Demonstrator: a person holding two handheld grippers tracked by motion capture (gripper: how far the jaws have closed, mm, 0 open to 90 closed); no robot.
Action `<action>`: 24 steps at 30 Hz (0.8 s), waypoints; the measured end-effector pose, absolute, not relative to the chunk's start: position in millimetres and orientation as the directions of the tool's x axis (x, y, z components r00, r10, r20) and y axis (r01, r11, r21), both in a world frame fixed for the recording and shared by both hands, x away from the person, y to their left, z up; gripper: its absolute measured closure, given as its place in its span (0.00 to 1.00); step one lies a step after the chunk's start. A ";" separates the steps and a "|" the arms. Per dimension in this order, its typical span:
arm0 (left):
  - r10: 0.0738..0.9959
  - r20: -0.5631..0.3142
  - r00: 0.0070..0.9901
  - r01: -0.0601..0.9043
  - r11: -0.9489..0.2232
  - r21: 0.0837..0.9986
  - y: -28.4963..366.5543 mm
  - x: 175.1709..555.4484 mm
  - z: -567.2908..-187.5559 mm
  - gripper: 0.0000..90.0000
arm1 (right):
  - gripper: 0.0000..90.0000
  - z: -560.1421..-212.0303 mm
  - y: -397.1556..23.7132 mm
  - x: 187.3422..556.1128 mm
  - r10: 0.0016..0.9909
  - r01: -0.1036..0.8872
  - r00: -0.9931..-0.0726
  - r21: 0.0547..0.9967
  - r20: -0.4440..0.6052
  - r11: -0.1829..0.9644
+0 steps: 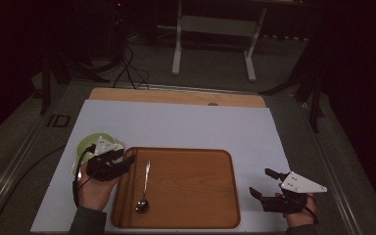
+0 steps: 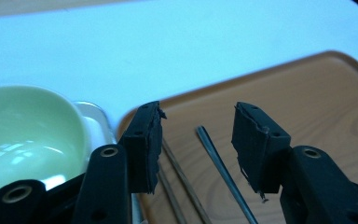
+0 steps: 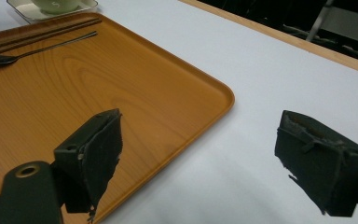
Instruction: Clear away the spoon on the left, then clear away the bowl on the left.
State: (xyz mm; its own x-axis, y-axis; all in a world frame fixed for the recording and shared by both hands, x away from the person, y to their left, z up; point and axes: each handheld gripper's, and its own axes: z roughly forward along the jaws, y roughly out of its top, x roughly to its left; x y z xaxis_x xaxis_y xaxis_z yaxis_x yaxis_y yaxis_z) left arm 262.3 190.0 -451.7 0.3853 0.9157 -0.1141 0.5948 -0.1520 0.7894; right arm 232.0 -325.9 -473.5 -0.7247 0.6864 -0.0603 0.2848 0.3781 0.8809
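From the high view, my left claw (image 1: 127,159) hovers at the left rim of the wooden tray (image 1: 186,223), with nothing gripped, beside the green bowl (image 1: 89,143) on its small dish. The spoon (image 1: 143,188) lies inside the tray near its left edge. My right claw (image 1: 265,182) hangs spread wide over the desk (image 1: 176,125), right of the tray.

In the left gripper view the jaws stand apart, chopsticks (image 2: 179,175) and spoon handle below them. I judge the next pick needs a lower, squarer approach.

In the right gripper view the jaws gape over bare desk. The bowl (image 3: 56,4) carries a small mark, unreadable.
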 end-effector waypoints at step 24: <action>0.955 -0.139 0.261 0.537 -0.024 0.843 236.8 253.7 -426.3 0.53 | 0.16 -473.7 -325.7 231.7 0.687 0.283 -0.724 0.881 -0.063 0.379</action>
State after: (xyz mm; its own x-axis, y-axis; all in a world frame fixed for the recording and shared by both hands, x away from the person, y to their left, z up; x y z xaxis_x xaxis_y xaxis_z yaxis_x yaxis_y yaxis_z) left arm 253.7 236.8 -426.3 0.2609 0.9553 -0.1390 0.5372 -0.0240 0.8431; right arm 231.7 -325.7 -473.7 -0.7235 0.6874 -0.0630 0.2831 0.3787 0.8812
